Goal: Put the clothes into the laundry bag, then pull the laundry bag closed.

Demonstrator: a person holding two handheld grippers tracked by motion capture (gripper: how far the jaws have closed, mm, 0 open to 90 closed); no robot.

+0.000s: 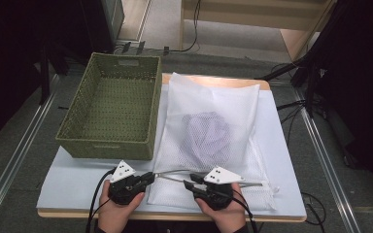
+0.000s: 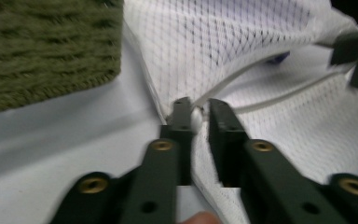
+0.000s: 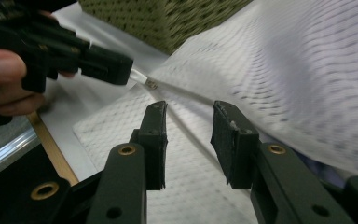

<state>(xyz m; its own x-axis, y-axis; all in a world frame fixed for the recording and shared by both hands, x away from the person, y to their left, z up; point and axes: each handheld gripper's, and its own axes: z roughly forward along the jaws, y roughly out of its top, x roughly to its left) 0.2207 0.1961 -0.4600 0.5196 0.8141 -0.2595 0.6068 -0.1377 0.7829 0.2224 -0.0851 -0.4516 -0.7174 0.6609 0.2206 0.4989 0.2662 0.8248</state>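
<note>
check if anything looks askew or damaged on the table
Nothing looks damaged or spilled. The mesh bag lies slightly skewed, its near edge lifted where the left hand-held gripper pinches it. The green basket stands upright.

mesh laundry bag | white, flat on table | near edge lifted
</note>
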